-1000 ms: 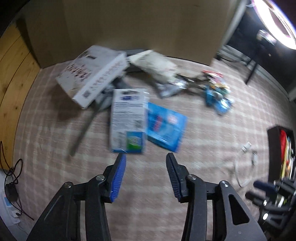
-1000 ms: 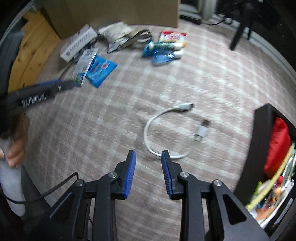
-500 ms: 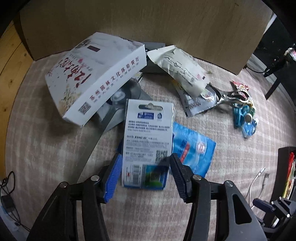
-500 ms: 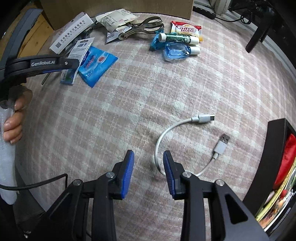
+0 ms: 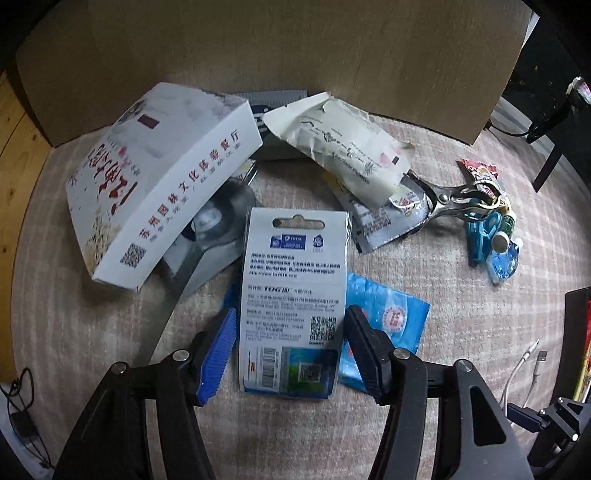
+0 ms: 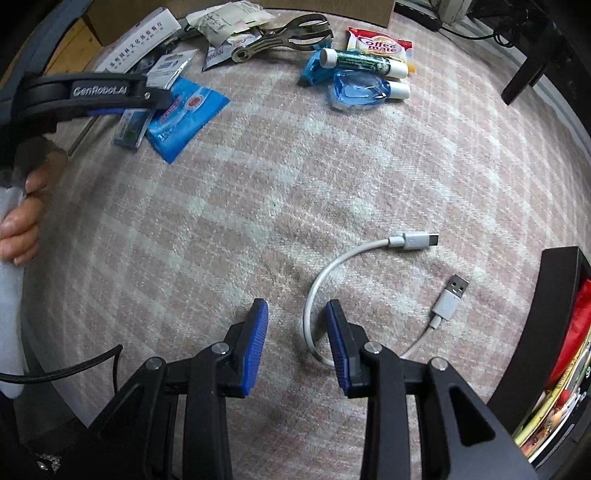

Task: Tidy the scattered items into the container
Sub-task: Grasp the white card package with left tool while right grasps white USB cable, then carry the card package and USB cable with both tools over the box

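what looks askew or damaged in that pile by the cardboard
The white printed box sits tilted, propped on a grey item beneath it, and the cream packet beside it is torn open and crumpled.

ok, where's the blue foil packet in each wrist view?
Left wrist: blue foil packet lower centre-right, partly under the white card pack, beside the gripper's right-hand finger.
Right wrist: blue foil packet upper left, next to the left gripper.
Shared landmark: metal tongs.
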